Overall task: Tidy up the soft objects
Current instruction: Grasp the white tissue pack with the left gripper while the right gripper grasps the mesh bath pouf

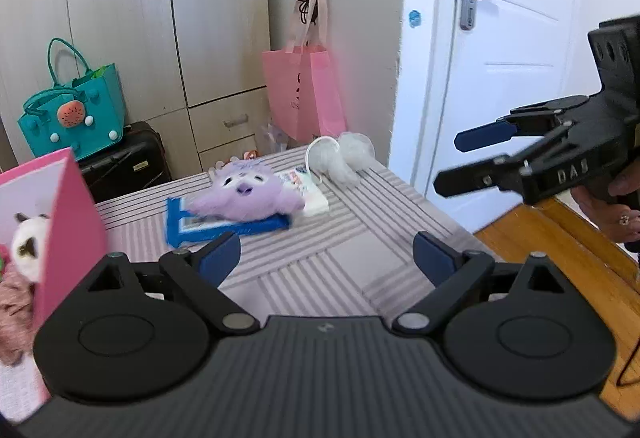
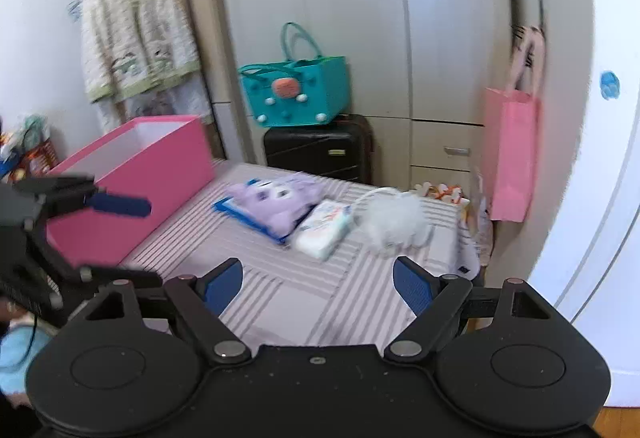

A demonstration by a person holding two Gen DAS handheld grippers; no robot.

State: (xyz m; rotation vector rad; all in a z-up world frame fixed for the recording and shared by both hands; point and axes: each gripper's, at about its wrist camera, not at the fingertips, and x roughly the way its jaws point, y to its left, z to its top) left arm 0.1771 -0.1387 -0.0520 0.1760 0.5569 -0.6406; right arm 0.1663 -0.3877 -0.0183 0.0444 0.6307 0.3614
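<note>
Legible writing is scarce: the letters "DAS" are showing in raised relief on the body of your right gripper (image 1: 460,161) as seen from the left wrist view. The wipes packet (image 2: 323,226) is carrying coloured print, but it is too blurred to read. The small plate on the black suitcase (image 2: 320,149) is likewise unreadable.

Your left gripper (image 1: 326,254) is standing with its jaws spread wide and nothing between the blue pads; only the striped bedcover (image 1: 340,238) is lying beneath the gap. Your right gripper is also holding its jaws well apart, gripping nothing and touching nothing. Both are hovering over the near part of the bed.

The purple plush toy (image 1: 244,195) is lying towards the far end of the bed, resting on top of a blue-edged flat pack (image 1: 224,228). The wipes packet is sitting just beside it, touching the plush on the side nearer the door (image 1: 500,49). The white fluffy item (image 2: 394,220) with a white loop is lying close to the far corner on the door side, next to the wipes.

The pink box (image 2: 132,181) is standing open along the bed's left edge; from the left wrist view you are seeing a white and brown plush (image 1: 28,246) inside it. A teal bag (image 2: 296,93) is sitting on the suitcase beyond the far edge, and a pink paper bag (image 2: 512,153) is hanging by the wardrobe (image 2: 360,17).
</note>
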